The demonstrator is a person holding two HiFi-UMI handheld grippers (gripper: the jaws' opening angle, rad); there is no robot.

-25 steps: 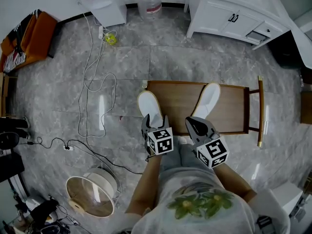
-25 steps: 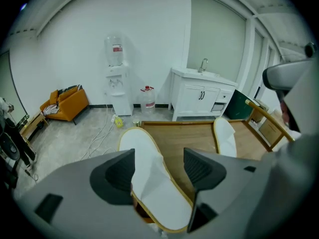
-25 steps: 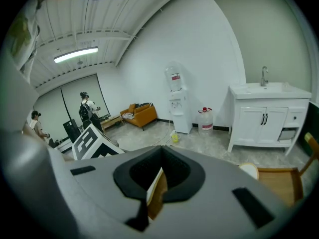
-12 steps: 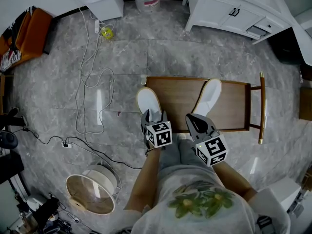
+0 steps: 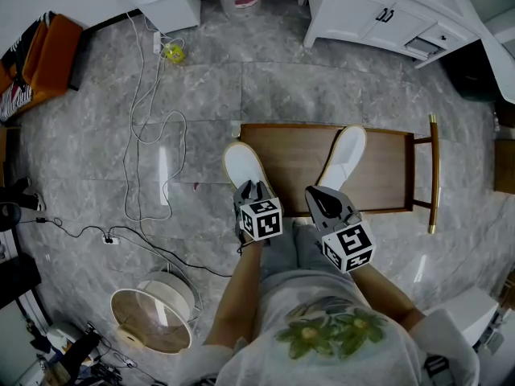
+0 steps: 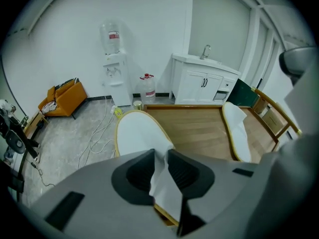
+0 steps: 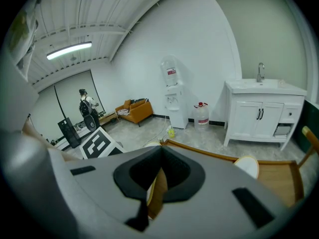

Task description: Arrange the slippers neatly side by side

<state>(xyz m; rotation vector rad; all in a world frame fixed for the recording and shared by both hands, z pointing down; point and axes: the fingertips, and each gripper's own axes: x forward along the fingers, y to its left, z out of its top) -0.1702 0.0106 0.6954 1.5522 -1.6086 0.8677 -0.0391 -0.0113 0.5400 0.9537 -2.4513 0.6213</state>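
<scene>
**A:** Head view?
**B:** Left slipper [image 5: 244, 166] overhangs the worktop [image 5: 298, 167] edge. Right slipper [image 5: 344, 155] lies well apart.
**A:** Left gripper view?
**B:** Left hand-held gripper [image 6: 159, 171] has just been closing and is pinching the slipper's near end. It looks soft and light.
**A:** Right gripper view?
**B:** Right hand-held gripper [image 7: 158, 176] is clenched and empty.

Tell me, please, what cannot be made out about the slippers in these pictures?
- Left slipper: near end, head view, hidden under the left claw, whose jaws have just been closing onto its white fabric.
- Right slipper: near end, head view, hidden behind the right claw.
- Right slipper, right gripper view: only its far end shows above the claw's body.
</scene>
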